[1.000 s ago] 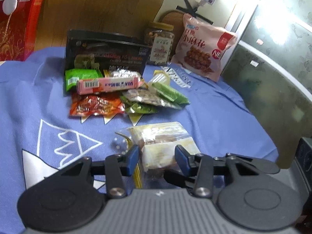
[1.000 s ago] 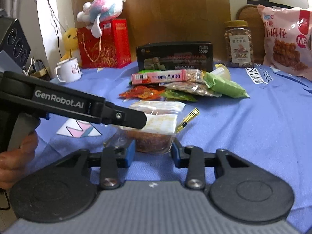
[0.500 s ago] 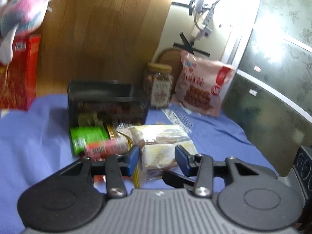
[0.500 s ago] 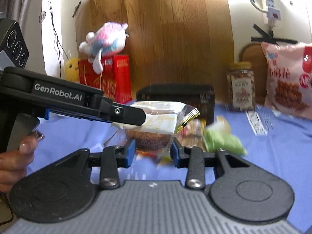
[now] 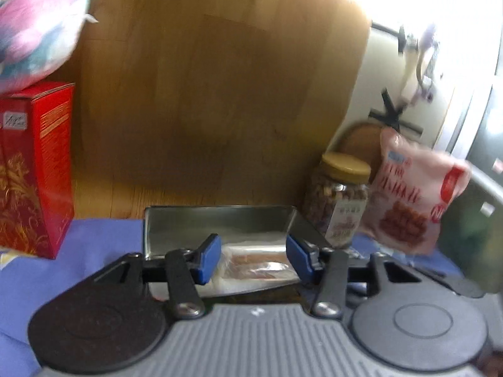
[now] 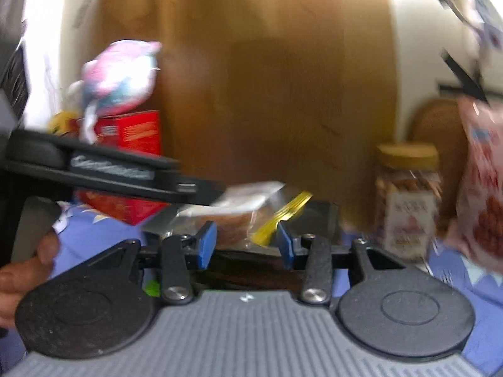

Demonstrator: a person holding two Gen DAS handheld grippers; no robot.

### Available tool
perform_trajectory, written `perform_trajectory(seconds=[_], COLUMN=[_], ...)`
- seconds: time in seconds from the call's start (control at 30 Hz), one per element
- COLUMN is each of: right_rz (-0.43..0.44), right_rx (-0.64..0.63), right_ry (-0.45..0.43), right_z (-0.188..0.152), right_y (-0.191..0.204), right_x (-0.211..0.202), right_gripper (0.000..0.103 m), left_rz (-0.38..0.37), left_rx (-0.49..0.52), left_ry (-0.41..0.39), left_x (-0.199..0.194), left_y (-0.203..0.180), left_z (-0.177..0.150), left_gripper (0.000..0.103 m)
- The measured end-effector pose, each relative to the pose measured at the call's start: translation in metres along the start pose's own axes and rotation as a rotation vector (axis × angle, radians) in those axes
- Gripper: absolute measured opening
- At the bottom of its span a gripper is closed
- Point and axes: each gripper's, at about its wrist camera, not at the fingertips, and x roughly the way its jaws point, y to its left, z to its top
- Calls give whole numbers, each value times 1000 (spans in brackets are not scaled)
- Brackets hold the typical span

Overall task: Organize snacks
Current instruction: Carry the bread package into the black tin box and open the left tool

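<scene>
Both our grippers sit over the open metal tin (image 5: 220,220) at the back of the blue-clothed counter (image 5: 103,235).

Left gripper (image 5: 251,259): jaws have just been opening. The clear snack bag (image 5: 254,260) lies between the blue pads, with a gap on each side as far as the blur lets us tell, so not clamped.

Right gripper (image 6: 242,245): jaws also just widened. Same snack bag (image 6: 239,216), with its yellow zip strip, is between its pads. We can't tell if the pads touch it; it looks loose.

The bag is at the tin's front edge, partly over its inside.

A hand (image 6: 22,270) holds the left gripper's handle.

Nut jar (image 5: 339,201) and pink snack pouch (image 5: 415,198) stand to the right of the tin. Red box (image 5: 34,169) stands to its left, with a plush toy (image 5: 41,25) on top.
</scene>
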Motion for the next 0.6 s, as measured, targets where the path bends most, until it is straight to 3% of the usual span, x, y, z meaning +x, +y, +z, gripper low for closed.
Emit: perform_trajectory(seconds=[0.1,0.27,0.43,0.5,0.6], right_rz=[-29,-56,37,52,122], right_rx=[177,354,436,392,321], right_ry=[16,125,229,225,261], right_z=[-11,-32,-58,-65,-70], right_y=[-52,-99,-90,-69,-36], right_x=[-17,-9,-1,-9,-25], right_gripper=[47,47,47,48,48], left_rz=[-28,-76,-91,-44,-34], left_rx=[-33,-90,-20,18,53], left_ry=[-26,101,196,265,262], left_x=[-21,-9,17,28,19], left_y=[18,29,7,0,-5], left_z=[-15,-38,-58,-69,-78], left_gripper=[49,49,49,48,48])
